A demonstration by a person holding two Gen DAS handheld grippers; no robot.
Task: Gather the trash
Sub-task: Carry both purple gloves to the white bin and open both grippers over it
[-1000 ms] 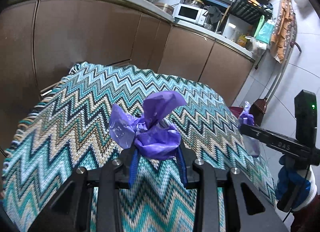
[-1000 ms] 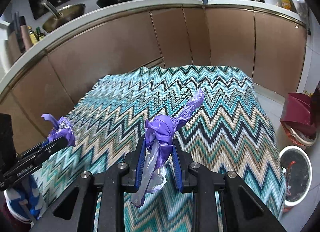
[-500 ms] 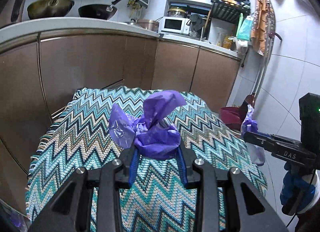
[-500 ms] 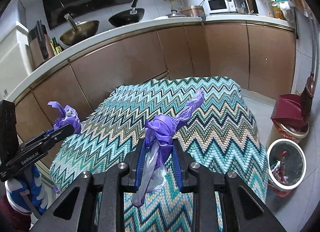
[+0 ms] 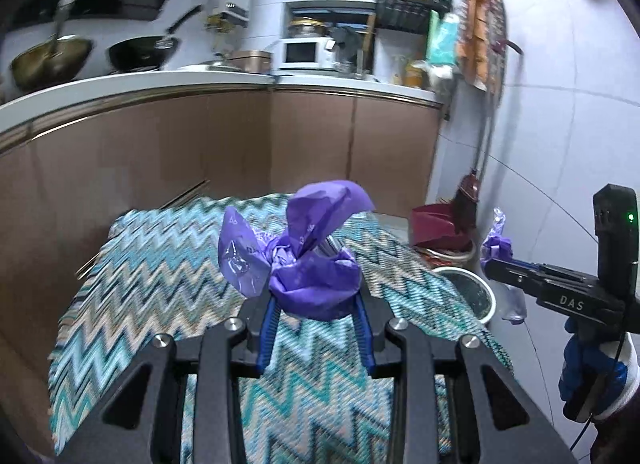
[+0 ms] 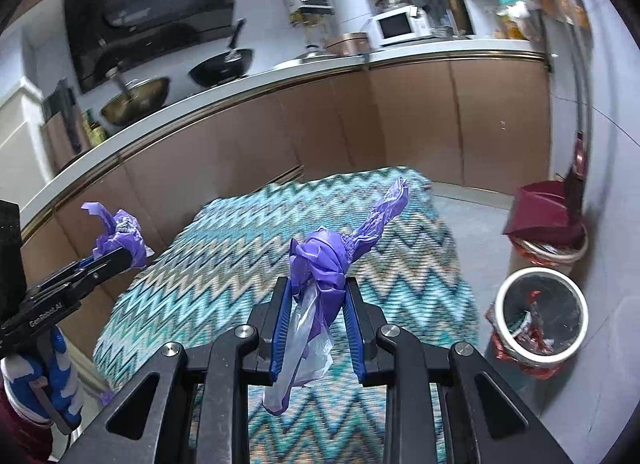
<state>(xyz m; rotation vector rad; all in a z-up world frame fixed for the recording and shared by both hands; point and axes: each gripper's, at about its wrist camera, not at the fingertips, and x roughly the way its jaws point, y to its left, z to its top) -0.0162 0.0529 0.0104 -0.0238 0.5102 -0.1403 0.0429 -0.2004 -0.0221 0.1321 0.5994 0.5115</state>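
Above the zigzag cloth point(image 5: 168, 288), the left gripper point(image 5: 316, 304) pinches one knotted purple bag end point(image 5: 304, 264); the right gripper point(image 6: 318, 300) pinches the other end point(image 6: 324, 260). Beyond the cloth's right edge stands a white bin point(image 6: 540, 316).

Kitchen interior. A curved white countertop point(image 6: 248, 83) runs above brown cabinet doors point(image 5: 240, 143); on it stand a brass wok point(image 6: 134, 99), a black pan point(image 6: 222, 67) and a white microwave point(image 5: 302, 53). A black range hood point(image 6: 152, 23) hangs over the stove. White tiled walls point(image 5: 560, 103) meet a pale tiled floor point(image 6: 600, 384). A zigzag-patterned cloth point(image 5: 168, 284) covers the table in the foreground.
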